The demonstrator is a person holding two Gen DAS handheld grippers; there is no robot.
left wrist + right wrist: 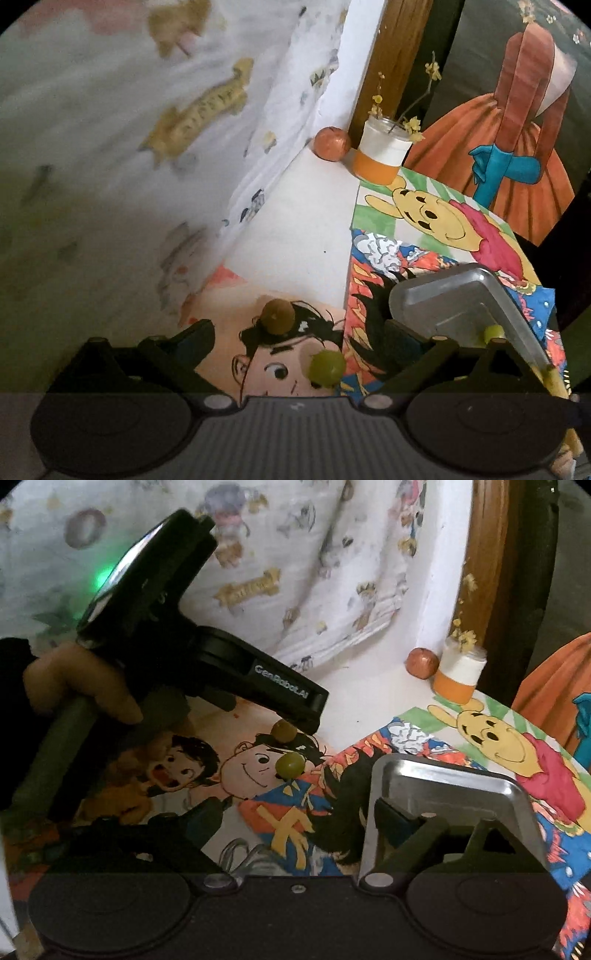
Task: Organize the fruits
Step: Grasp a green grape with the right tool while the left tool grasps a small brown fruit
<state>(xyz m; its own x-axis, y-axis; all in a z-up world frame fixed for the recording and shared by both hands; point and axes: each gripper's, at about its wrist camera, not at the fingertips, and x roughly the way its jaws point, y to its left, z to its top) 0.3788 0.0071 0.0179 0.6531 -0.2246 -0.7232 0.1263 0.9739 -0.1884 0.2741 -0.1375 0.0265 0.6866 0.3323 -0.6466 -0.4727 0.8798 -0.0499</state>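
A green grape point(327, 367) and a brown round fruit point(277, 315) lie on a cartoon drawing, between the wide-open fingers of my left gripper point(299, 334), which holds nothing. Both fruits show in the right wrist view, the grape point(290, 765) and the brown fruit point(283, 730) just under the left gripper's tip point(314, 710). A metal tray point(458, 302) sits to the right with a small yellow-green fruit point(494, 332) in it. My right gripper point(299, 816) is open and empty, its right finger over the tray point(443, 786). An orange fruit point(331, 143) sits at the back corner.
A jar point(382, 153) with orange base and dried yellow flowers stands by the orange fruit, next to a wooden post point(397, 55). Cartoon drawings cover the white table point(306, 221). A printed cloth point(147, 129) hangs along the left. A hand point(77, 686) holds the left gripper.
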